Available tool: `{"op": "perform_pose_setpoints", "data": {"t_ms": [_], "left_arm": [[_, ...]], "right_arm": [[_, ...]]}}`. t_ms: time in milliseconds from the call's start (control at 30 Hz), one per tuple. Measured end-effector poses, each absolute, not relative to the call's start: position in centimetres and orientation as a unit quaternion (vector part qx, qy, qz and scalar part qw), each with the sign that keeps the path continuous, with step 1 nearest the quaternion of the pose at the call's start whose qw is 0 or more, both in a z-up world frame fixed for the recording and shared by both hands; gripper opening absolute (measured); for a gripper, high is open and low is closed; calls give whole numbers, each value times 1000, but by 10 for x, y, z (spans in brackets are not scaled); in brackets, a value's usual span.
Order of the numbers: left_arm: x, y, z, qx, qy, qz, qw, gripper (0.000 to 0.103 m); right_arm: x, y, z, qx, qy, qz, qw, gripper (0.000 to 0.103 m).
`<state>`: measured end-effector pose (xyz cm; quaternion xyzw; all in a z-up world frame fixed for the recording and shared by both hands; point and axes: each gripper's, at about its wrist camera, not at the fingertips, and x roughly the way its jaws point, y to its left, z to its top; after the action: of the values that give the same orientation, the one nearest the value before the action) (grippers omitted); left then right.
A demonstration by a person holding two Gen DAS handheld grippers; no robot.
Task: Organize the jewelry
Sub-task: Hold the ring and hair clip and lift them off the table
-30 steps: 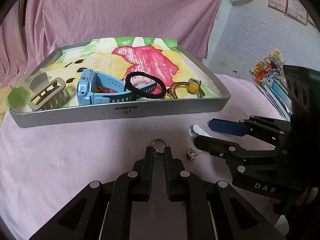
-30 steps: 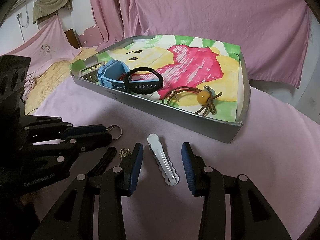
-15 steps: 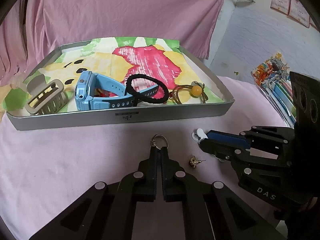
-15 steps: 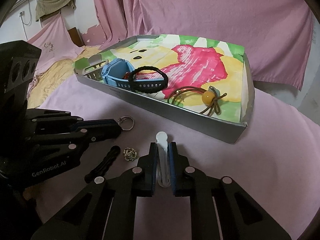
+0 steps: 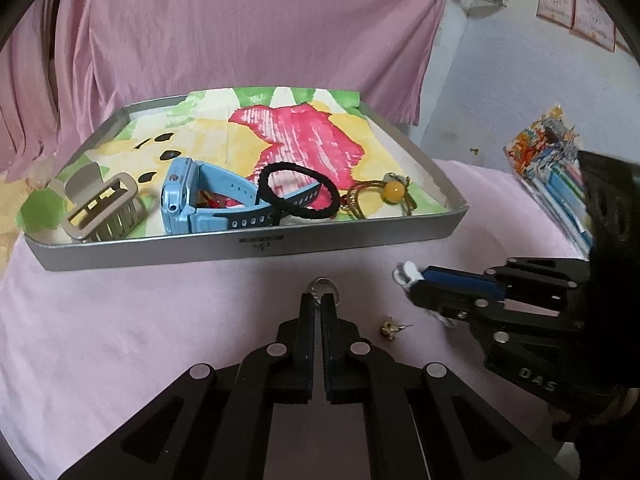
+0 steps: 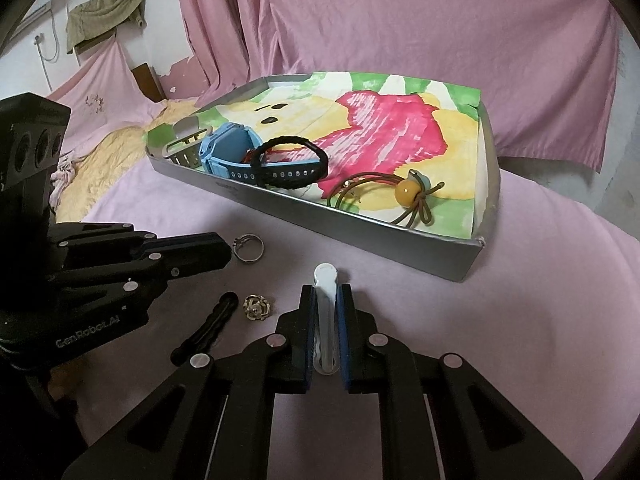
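My left gripper (image 5: 319, 300) is shut on a silver ring (image 5: 325, 285), which sticks out past the fingertips just above the pink cloth; the ring also shows in the right wrist view (image 6: 249, 247). My right gripper (image 6: 327, 292) is shut on a white hair clip (image 6: 326, 280), whose tip shows in the left wrist view (image 5: 407, 273). A small gold earring (image 5: 390, 327) (image 6: 257, 307) lies on the cloth between the grippers. A black hair clip (image 6: 208, 328) lies beside it.
A silver tray (image 5: 256, 245) (image 6: 360, 236) with a colourful liner holds a beige claw clip (image 5: 104, 212), a blue watch (image 5: 200, 204), a black hair tie (image 5: 298, 192) and a brown cord with an amber bead (image 5: 394, 192). Colourful packets (image 5: 556, 168) lie at right.
Both grippers closed, the left on the ring and the right on the white clip. Both have since lifted slightly with their items.
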<state>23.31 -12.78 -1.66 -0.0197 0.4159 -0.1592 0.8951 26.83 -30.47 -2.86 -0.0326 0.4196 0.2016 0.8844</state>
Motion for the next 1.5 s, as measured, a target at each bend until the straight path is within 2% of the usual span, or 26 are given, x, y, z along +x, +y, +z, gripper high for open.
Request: {"op": "perform_pose_setpoints", "data": {"t_ms": [133, 233, 300, 367, 1433, 1467, 1500], "left_arm": [[237, -131, -18, -8, 421, -158, 893, 4], [239, -133, -18, -8, 422, -160, 892, 9], [240, -132, -18, -9, 423, -160, 892, 17], [241, -132, -18, -11, 422, -161, 892, 21], [244, -147, -18, 33, 423, -168, 890, 19], [244, -146, -18, 29, 424, -170, 889, 18], [244, -145, -17, 25, 422, -173, 890, 10]], "right_arm": [[268, -307, -28, -27, 420, 203, 884, 9], [269, -308, -30, -22, 424, 208, 881, 10], [270, -309, -30, -21, 425, 210, 881, 9], [270, -309, -30, -25, 423, 208, 881, 9], [273, -316, -30, -15, 423, 206, 882, 9], [273, -316, -30, -14, 423, 206, 882, 9], [273, -317, -30, -13, 422, 205, 883, 9]]}}
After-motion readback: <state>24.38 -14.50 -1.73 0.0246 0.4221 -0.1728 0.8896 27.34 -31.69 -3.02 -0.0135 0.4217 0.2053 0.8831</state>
